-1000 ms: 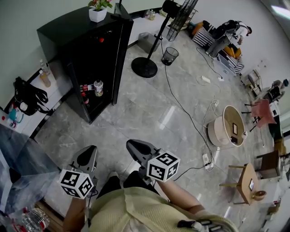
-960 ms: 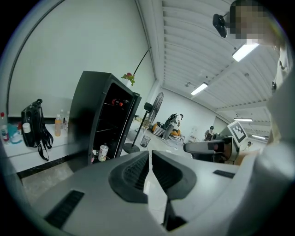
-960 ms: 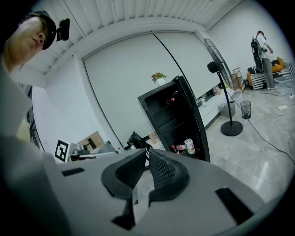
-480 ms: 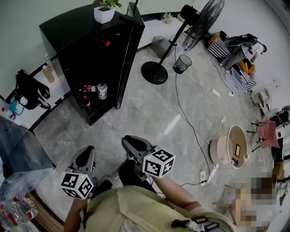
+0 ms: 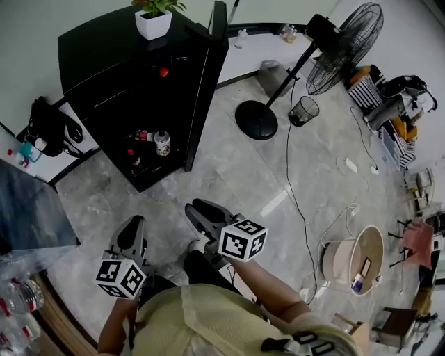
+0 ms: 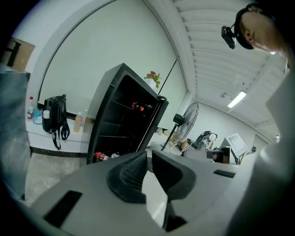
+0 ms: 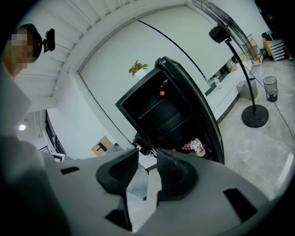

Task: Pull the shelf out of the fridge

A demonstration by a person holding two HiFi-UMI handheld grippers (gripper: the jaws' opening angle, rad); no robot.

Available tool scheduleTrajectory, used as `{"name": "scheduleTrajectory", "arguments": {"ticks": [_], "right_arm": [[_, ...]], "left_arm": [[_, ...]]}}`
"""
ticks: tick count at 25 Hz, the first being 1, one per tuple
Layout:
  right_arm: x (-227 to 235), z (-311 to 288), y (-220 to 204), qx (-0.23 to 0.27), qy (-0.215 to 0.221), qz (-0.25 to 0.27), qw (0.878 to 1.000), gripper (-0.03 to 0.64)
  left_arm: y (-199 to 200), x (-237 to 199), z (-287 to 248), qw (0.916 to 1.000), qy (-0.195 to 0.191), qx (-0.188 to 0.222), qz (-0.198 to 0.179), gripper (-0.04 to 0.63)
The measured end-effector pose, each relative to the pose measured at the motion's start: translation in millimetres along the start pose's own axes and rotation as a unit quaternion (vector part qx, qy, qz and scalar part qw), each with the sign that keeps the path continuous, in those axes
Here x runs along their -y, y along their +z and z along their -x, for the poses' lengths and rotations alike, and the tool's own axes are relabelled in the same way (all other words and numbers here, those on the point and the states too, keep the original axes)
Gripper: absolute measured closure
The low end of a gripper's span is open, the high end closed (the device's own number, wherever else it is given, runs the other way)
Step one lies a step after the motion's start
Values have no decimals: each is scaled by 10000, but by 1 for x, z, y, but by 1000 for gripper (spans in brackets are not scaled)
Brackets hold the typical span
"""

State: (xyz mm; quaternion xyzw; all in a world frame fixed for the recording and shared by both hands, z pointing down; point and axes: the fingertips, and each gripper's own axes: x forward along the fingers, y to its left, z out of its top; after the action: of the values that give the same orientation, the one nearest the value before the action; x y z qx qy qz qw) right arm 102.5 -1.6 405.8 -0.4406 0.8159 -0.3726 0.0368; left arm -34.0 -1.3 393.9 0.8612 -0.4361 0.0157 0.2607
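The black fridge (image 5: 135, 90) stands ahead with its door (image 5: 208, 76) swung open. Wire shelves (image 7: 161, 113) cross its dark inside, and bottles (image 5: 161, 142) stand at the bottom. My left gripper (image 5: 132, 231) hangs low at the left, well short of the fridge, shut with nothing in it. My right gripper (image 5: 201, 212) is beside it, also far from the fridge; its jaws are opening and nothing is between them. In the right gripper view the gripper (image 7: 147, 159) shows a gap between the fingertips, with the fridge (image 7: 166, 110) beyond. The left gripper (image 6: 148, 159) shows its tips together.
A potted plant (image 5: 153, 17) sits on the fridge top. A standing fan (image 5: 327, 42), its round base (image 5: 256, 119) and a wire bin (image 5: 302, 110) stand right of the fridge. A cable (image 5: 299, 201) runs across the floor. A black bag (image 5: 49, 128) hangs left.
The view has shifted, so the fridge now sits more to the middle and nearer. The right gripper's jaws have parted. Both grippers keep their place near the body.
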Motion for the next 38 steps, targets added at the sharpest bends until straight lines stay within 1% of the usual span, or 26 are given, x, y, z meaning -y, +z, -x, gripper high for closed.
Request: {"name": "scheduleTrajectory", "arguments": {"ticks": [6, 9, 12, 14, 16, 20, 25, 28, 32, 38], "right_arm": [[38, -17, 19, -210, 358, -235, 9989, 477], [51, -32, 29, -248, 499, -387, 9977, 471], [60, -51, 34, -265, 589, -642, 9959, 468], [64, -64, 35, -269, 624, -814, 9944, 468], [69, -78, 35, -255, 634, -974, 9929, 468], [83, -103, 33, -291, 524, -1209, 9908, 468], [103, -130, 31, -429, 332, -1220, 9910, 468], [118, -147, 34, -386, 240, -1297, 9905, 468], [131, -176, 34, -366, 228, -1428, 9888, 468], [147, -214, 36, -472, 168, -1376, 9892, 468]], "left_arm": [[1, 0, -32, 9980, 556, 250, -155, 565], [-1, -3, -42, 9961, 807, 276, -234, 565], [-3, -10, -48, 9937, 1035, 265, -345, 565], [-3, -17, -53, 9915, 1183, 305, -449, 565], [-5, -26, -60, 9897, 1300, 369, -476, 565], [-16, -45, -81, 9888, 1381, 375, -422, 565], [-18, -69, -107, 9871, 1464, 377, -525, 565], [-19, -87, -118, 9852, 1564, 405, -573, 565], [-21, -112, -129, 9822, 1721, 405, -638, 565], [-22, -130, -143, 9799, 1791, 416, -771, 565]]}}
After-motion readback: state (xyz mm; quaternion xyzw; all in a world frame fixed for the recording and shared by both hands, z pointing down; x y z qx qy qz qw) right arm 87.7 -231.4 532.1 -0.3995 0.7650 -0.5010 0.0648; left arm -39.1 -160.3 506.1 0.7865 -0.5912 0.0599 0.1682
